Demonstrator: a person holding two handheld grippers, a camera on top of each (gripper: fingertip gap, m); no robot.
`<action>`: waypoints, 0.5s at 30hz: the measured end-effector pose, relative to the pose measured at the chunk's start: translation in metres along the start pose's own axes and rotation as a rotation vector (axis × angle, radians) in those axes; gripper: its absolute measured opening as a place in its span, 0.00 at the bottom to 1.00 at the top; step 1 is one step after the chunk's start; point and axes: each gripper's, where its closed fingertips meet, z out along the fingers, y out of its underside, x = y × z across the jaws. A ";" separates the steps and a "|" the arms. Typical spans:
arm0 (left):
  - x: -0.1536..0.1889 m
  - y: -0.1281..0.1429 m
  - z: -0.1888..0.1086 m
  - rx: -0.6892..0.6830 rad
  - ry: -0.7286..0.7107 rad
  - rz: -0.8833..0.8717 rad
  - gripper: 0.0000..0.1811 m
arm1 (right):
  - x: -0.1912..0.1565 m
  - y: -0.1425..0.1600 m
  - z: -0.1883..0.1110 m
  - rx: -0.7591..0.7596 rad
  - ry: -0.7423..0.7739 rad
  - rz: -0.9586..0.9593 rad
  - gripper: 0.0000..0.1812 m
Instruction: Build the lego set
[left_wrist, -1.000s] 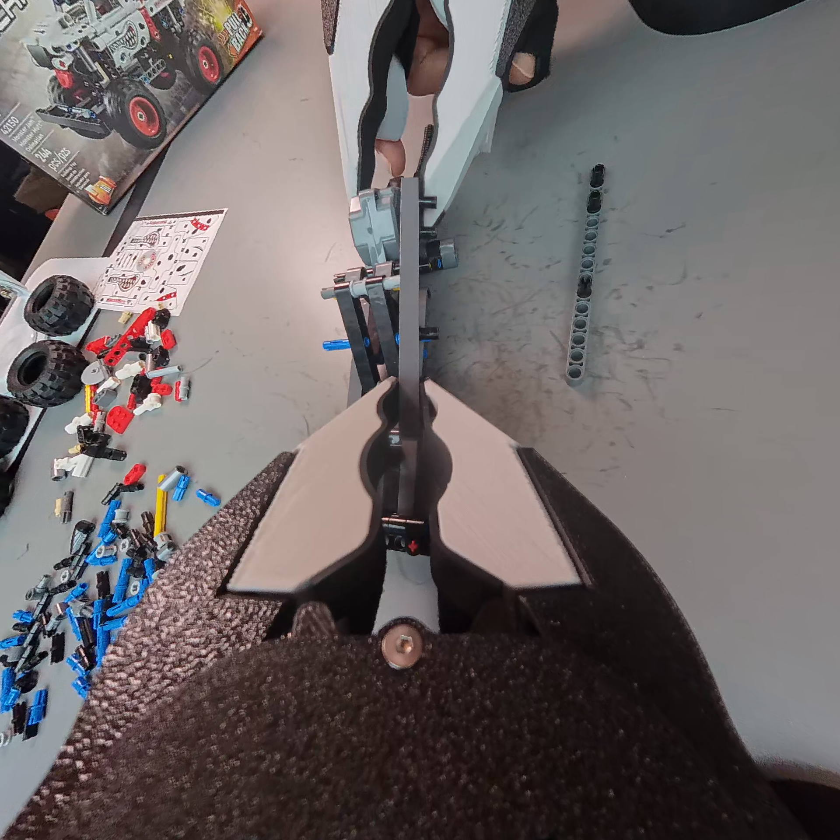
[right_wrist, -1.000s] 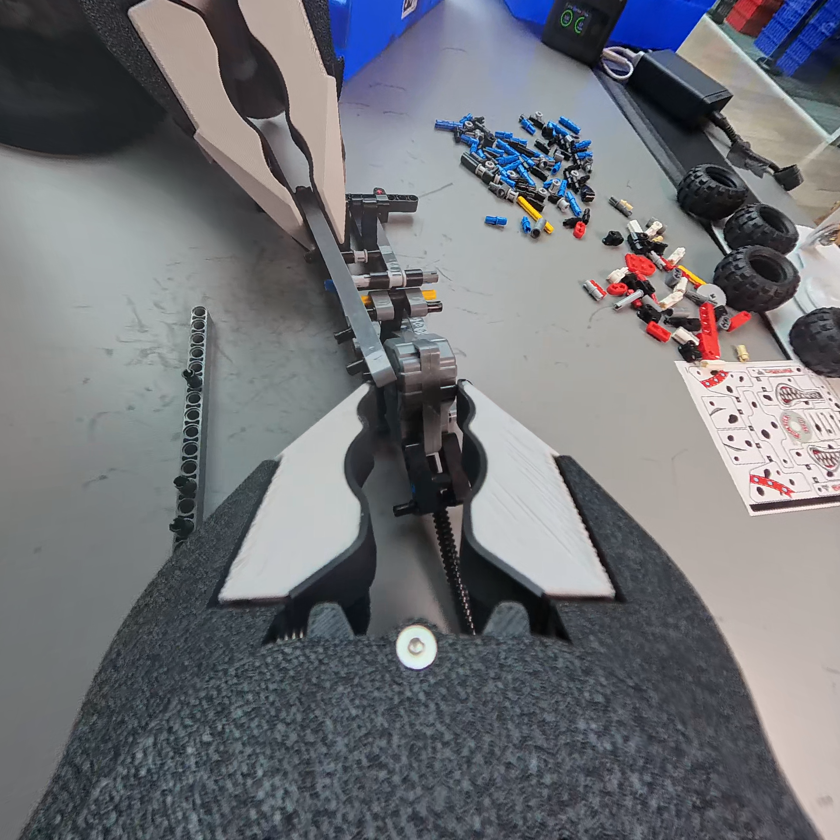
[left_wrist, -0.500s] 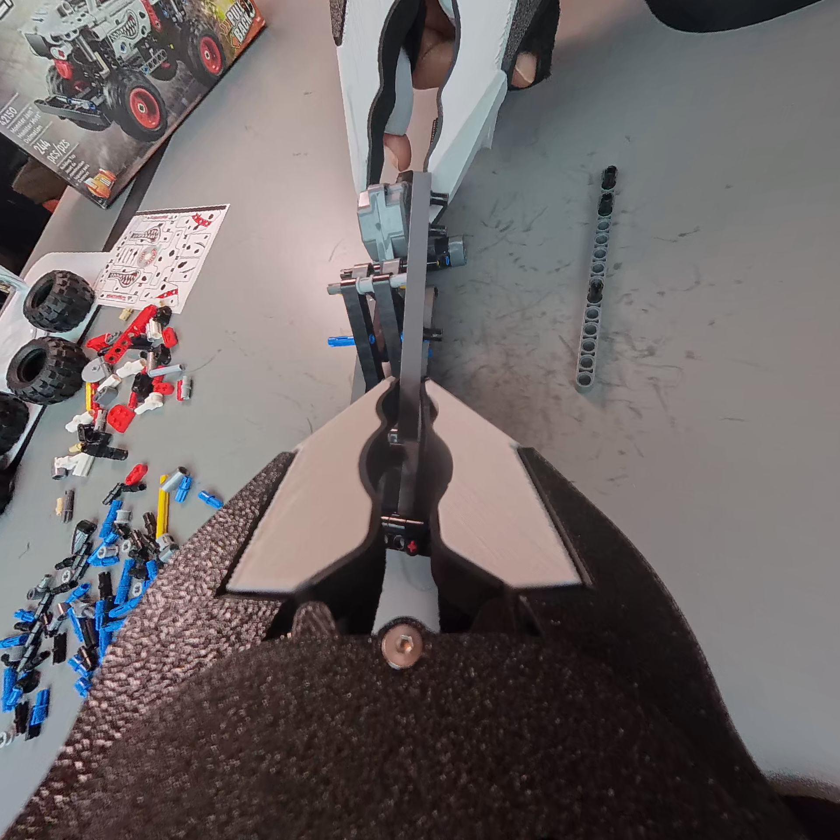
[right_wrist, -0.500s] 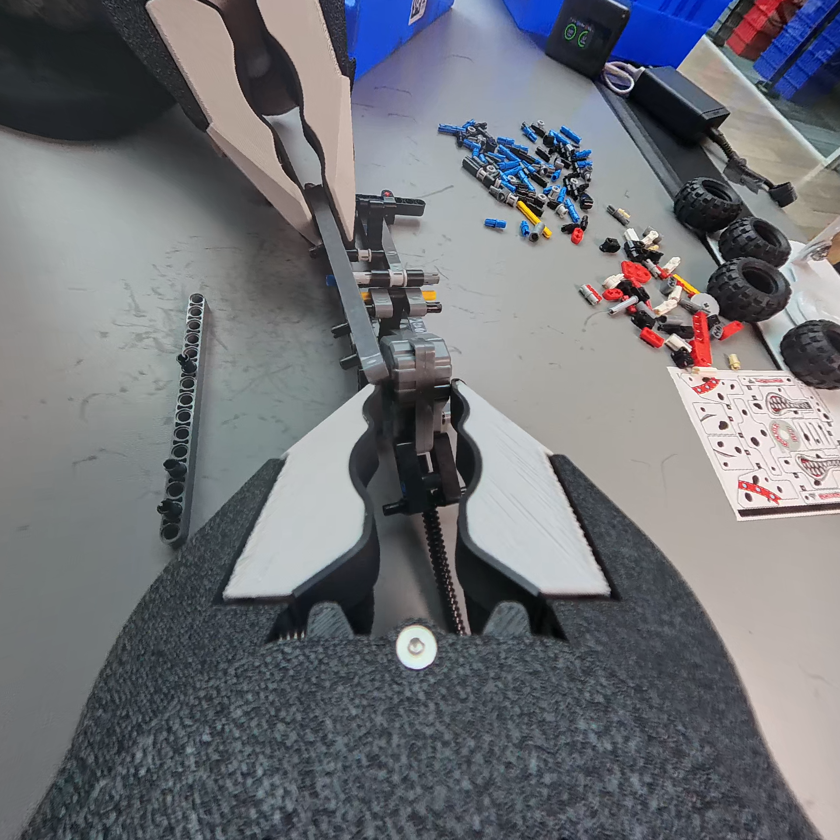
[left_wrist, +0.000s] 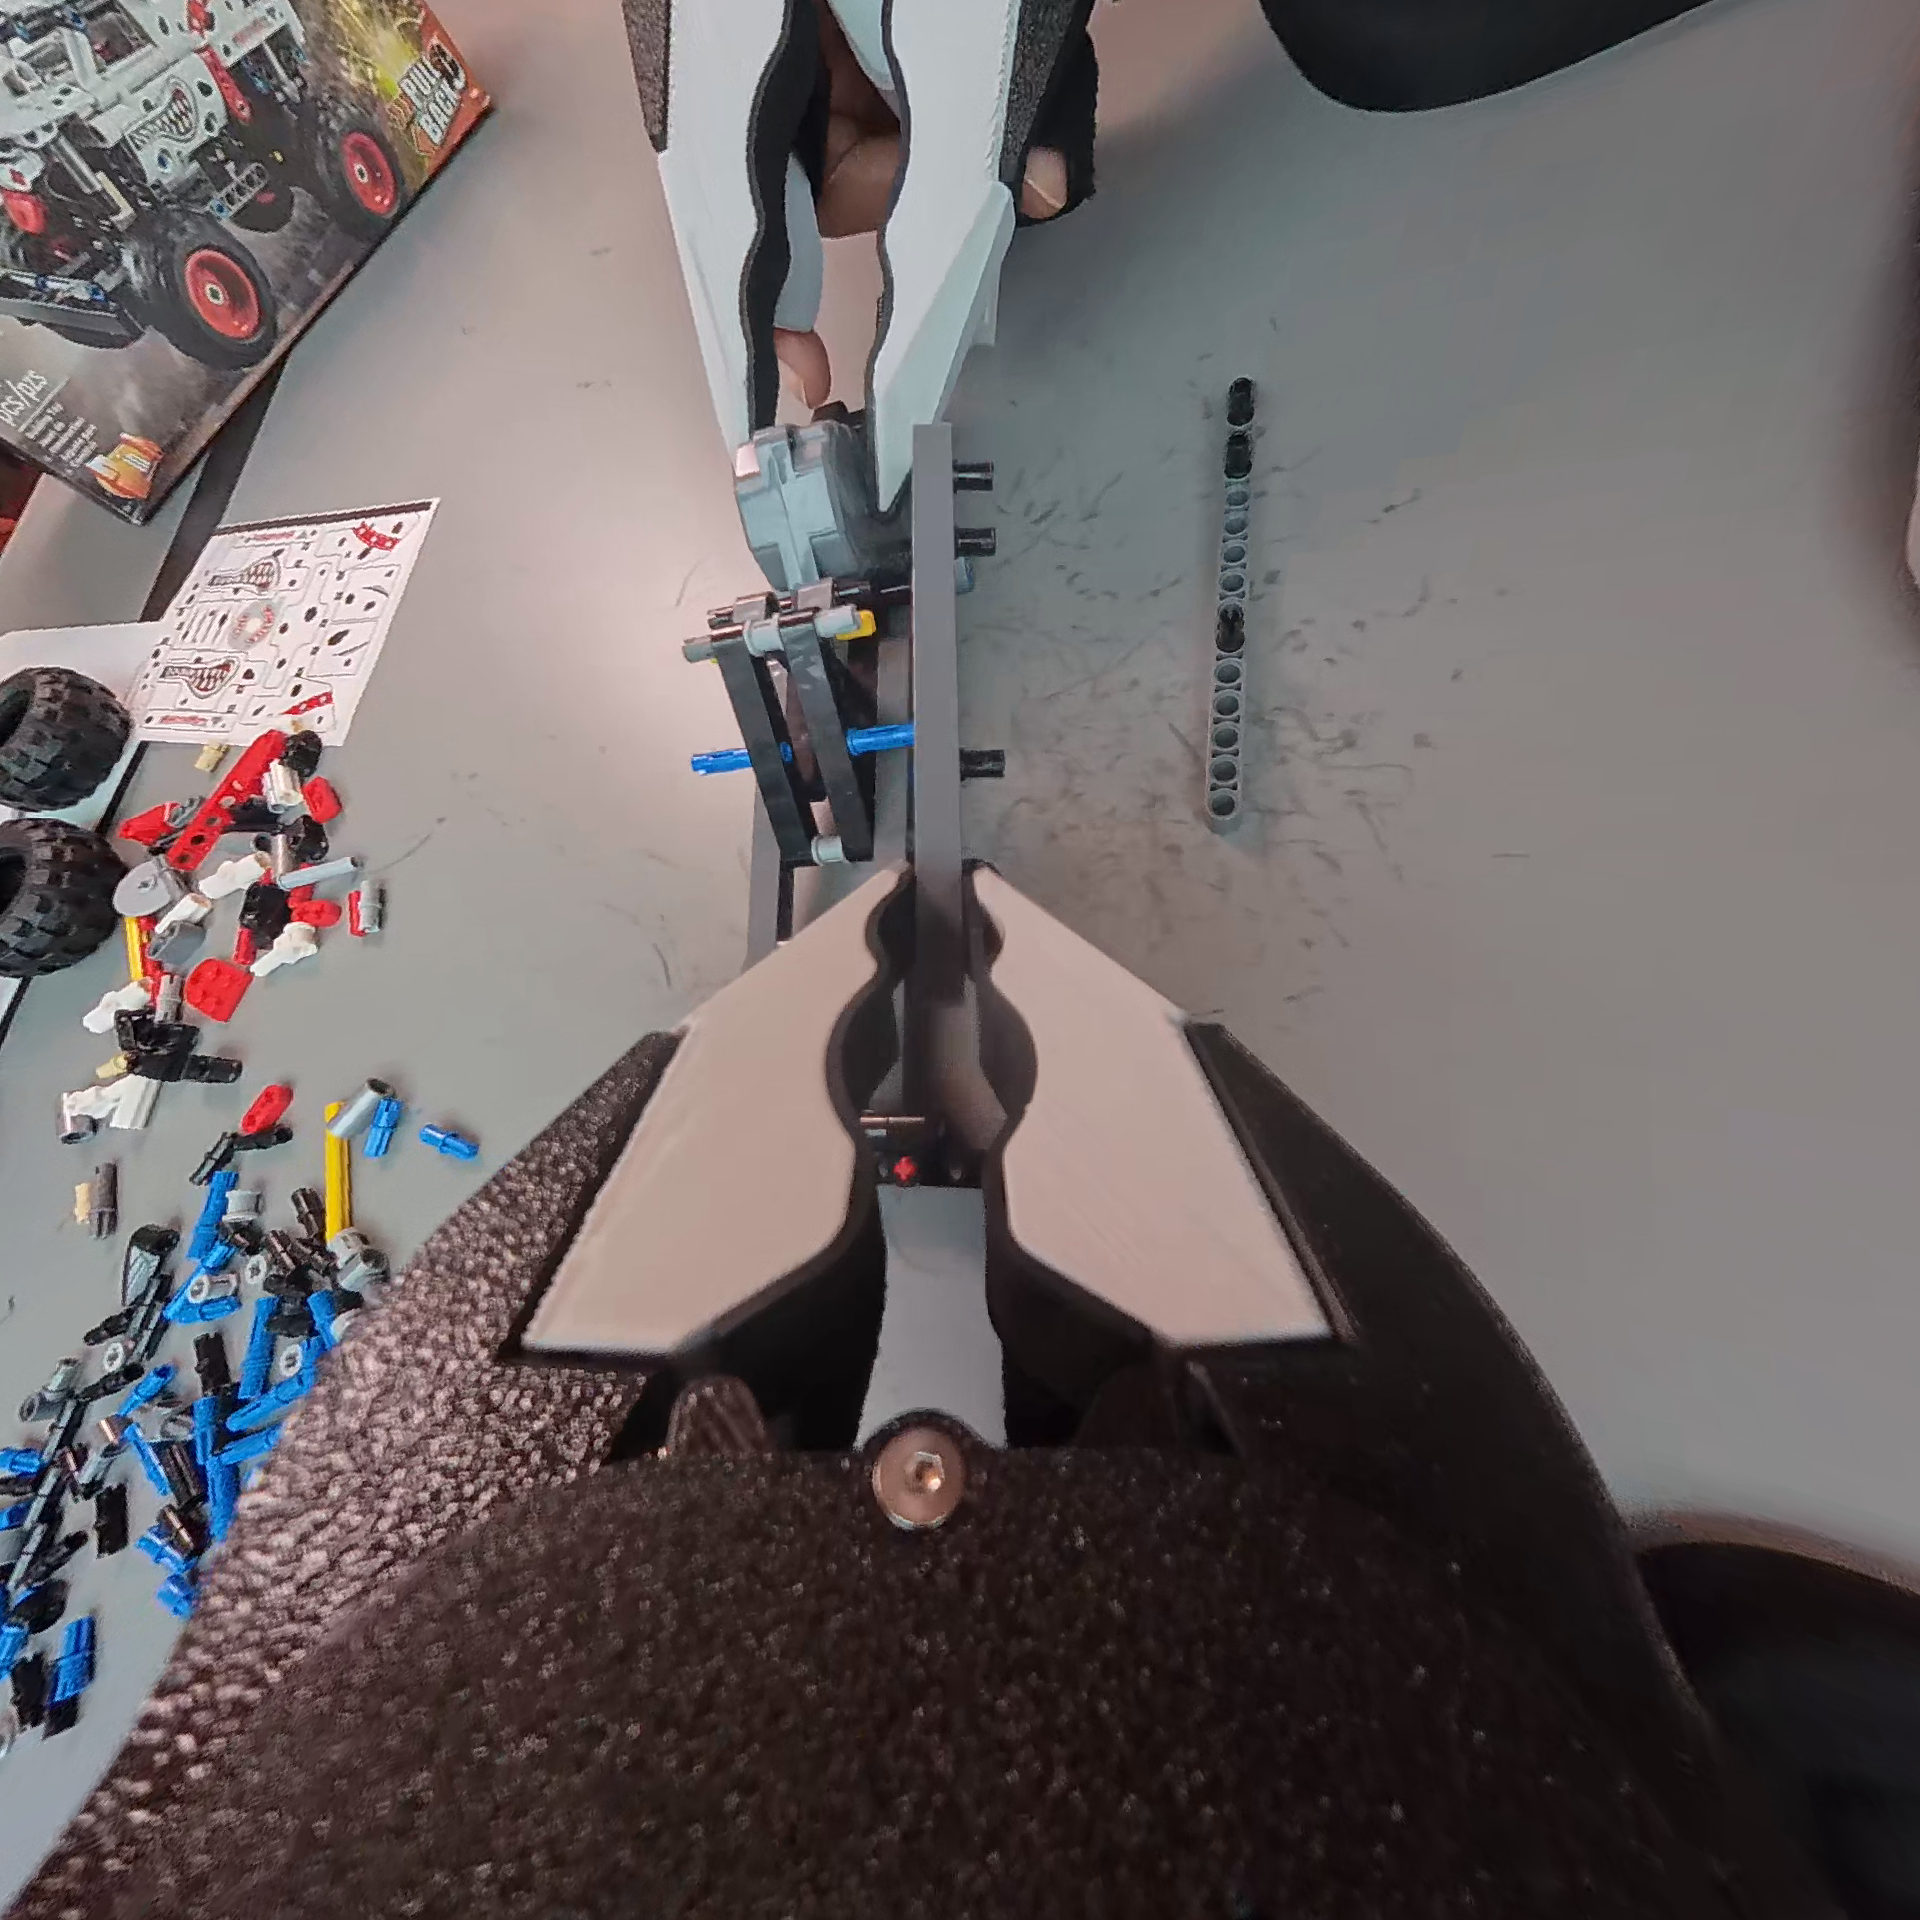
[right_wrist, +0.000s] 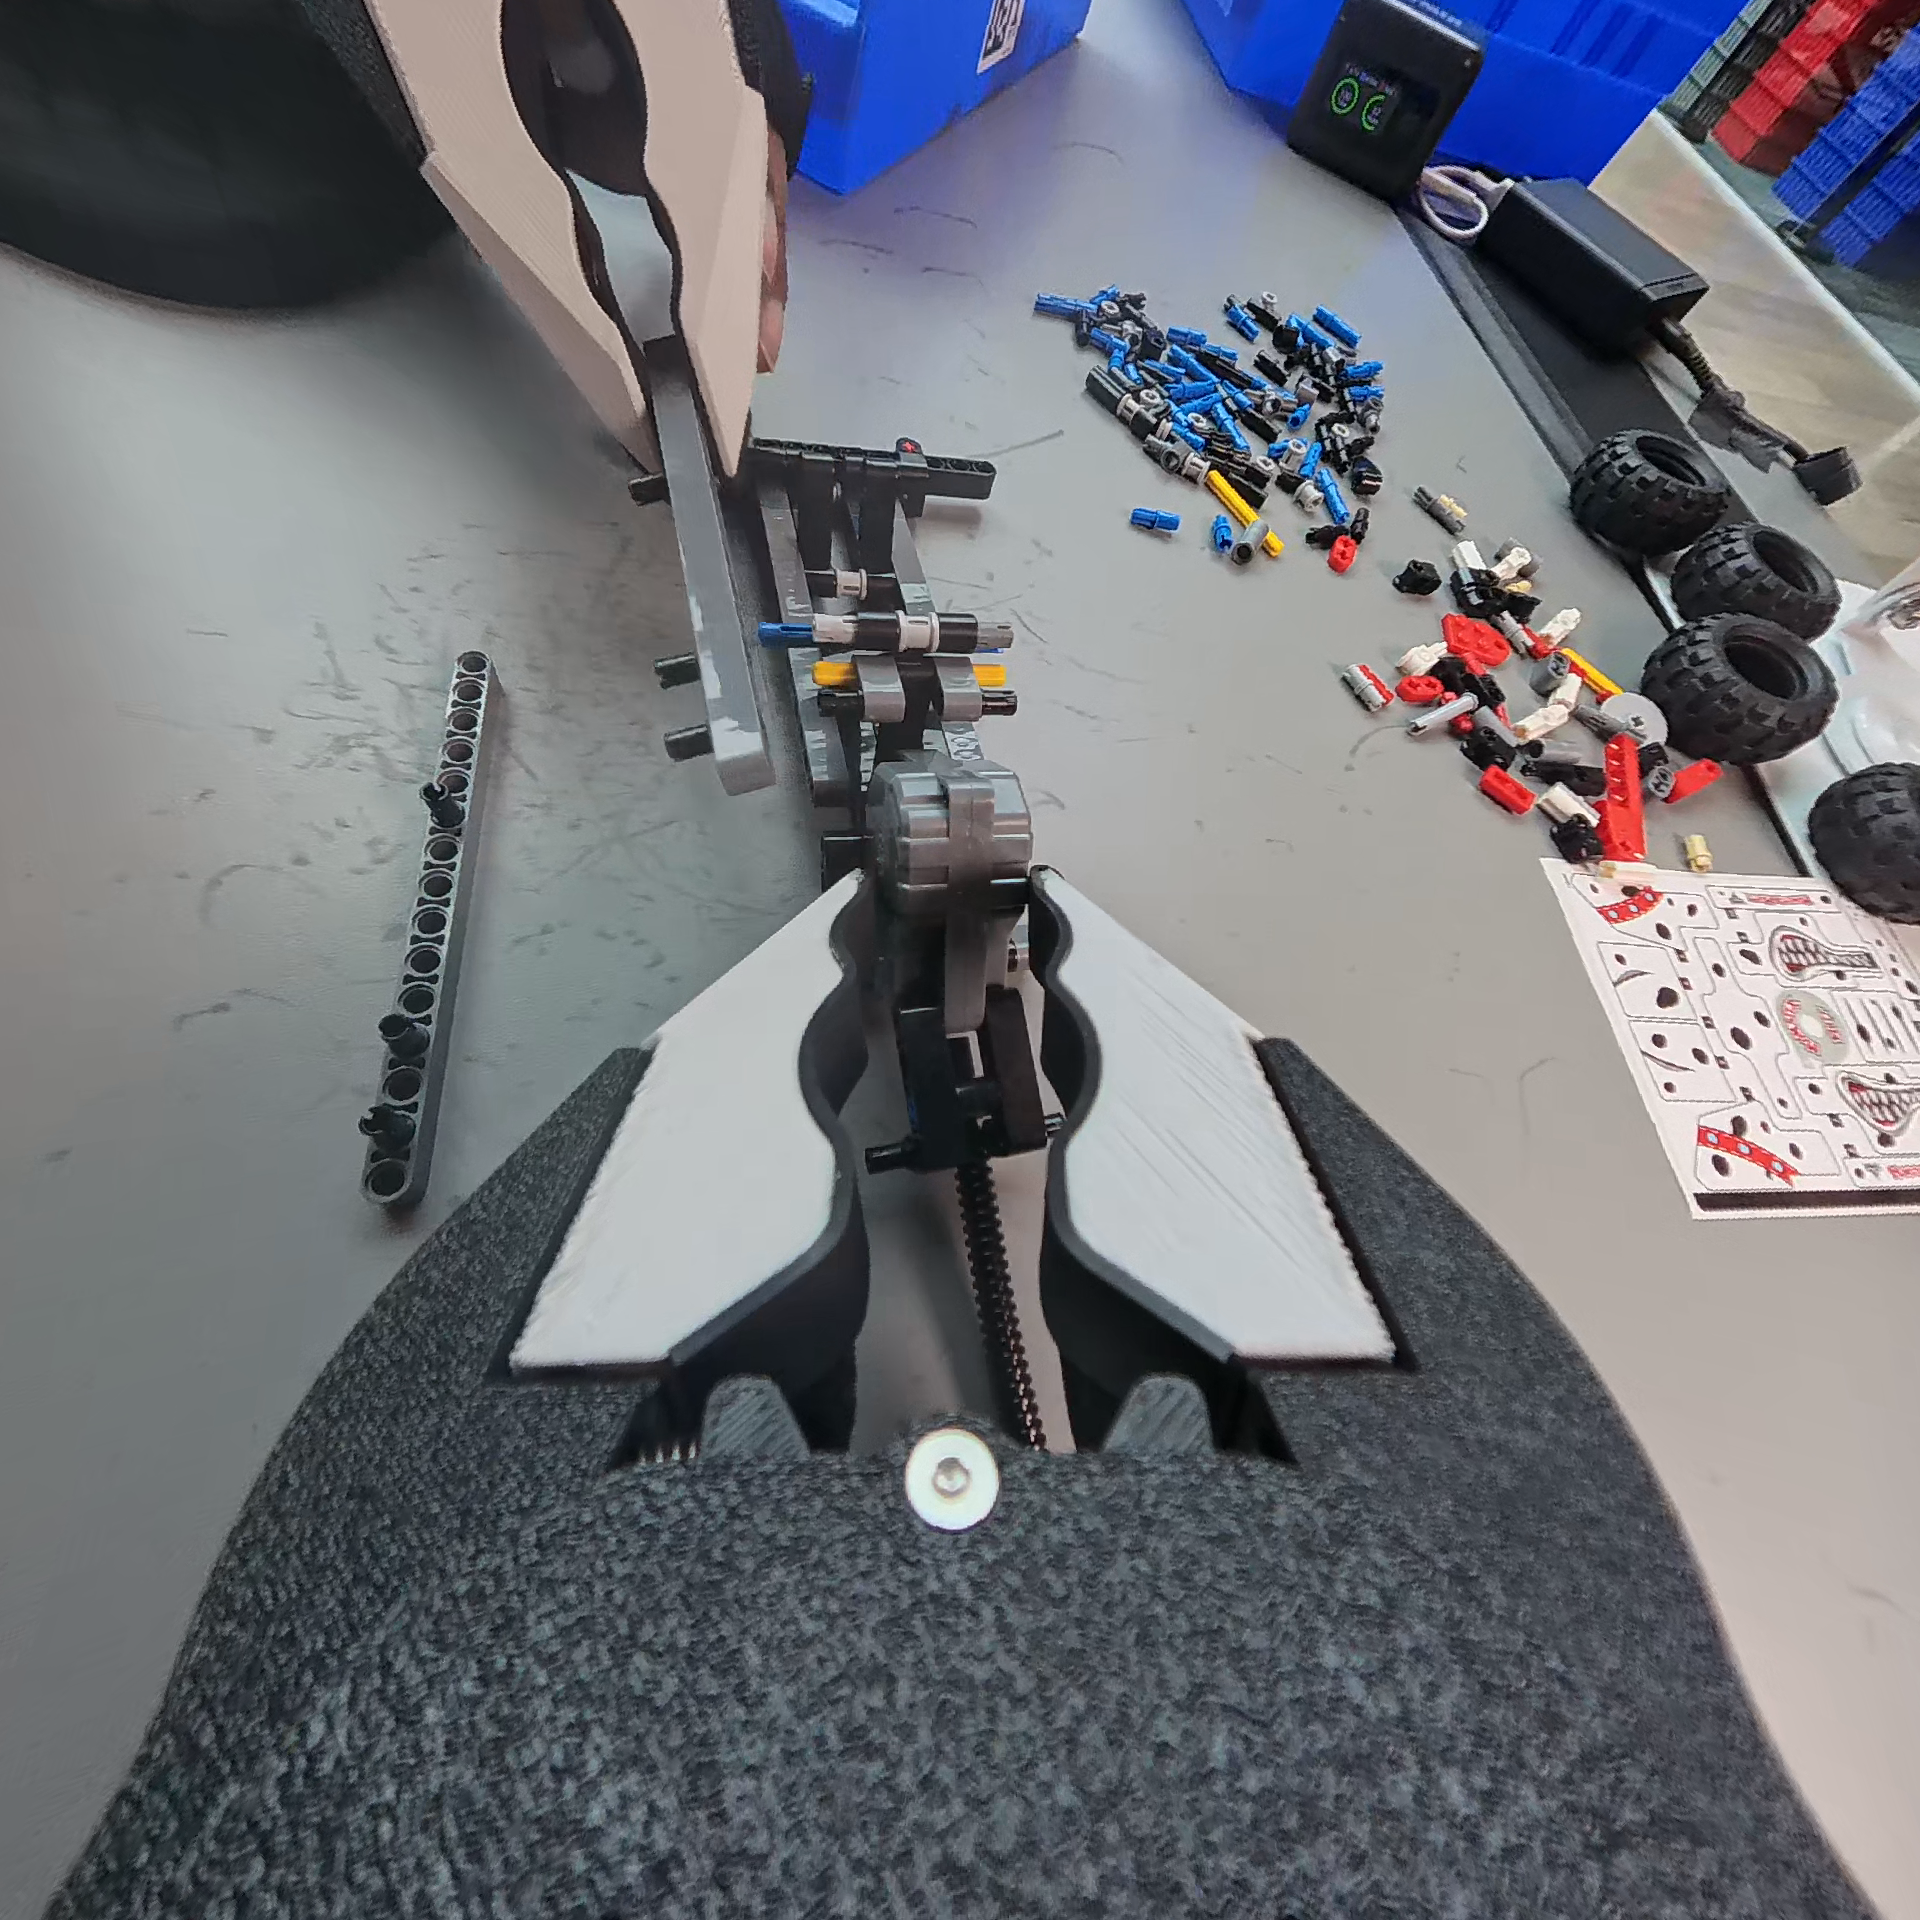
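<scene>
My left gripper (left_wrist: 935, 883) is shut on the near end of a long dark grey beam (left_wrist: 930, 665) with black pins on its side. My right gripper (right_wrist: 948, 883) is shut on the grey motor block (right_wrist: 951, 831) at one end of the chassis (right_wrist: 883, 644), a frame of black links and axles low over the grey table (right_wrist: 1195, 935). The beam (right_wrist: 717, 623) runs alongside the chassis with a gap at the motor end. Each gripper shows in the other's view, the right gripper (left_wrist: 821, 468) and the left gripper (right_wrist: 686, 436).
A loose grey beam with pins (left_wrist: 1231, 623) (right_wrist: 431, 935) lies beside the build. Piles of blue and black pins (right_wrist: 1226, 405) and red and white parts (right_wrist: 1527, 707), tyres (right_wrist: 1735, 686), a sticker sheet (right_wrist: 1787, 1039), the set's box (left_wrist: 187, 208) and blue bins (right_wrist: 914, 73) surround it. About 11 cm separates my left fingertips from my right.
The grey beam in my left gripper and the motor block in my right gripper have moved sideways apart; before, the beam's end lay against the motor. Both grippers stay shut.
</scene>
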 end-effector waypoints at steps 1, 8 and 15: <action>0.001 0.001 0.000 -0.004 0.008 0.002 0.05 | 0.000 0.000 0.000 0.000 0.000 0.000 0.15; 0.001 -0.002 0.013 -0.014 0.035 0.035 0.05 | -0.001 0.000 0.000 0.003 -0.008 -0.005 0.15; -0.011 0.002 0.018 -0.054 0.003 0.017 0.06 | -0.003 0.000 -0.001 0.005 -0.009 -0.018 0.15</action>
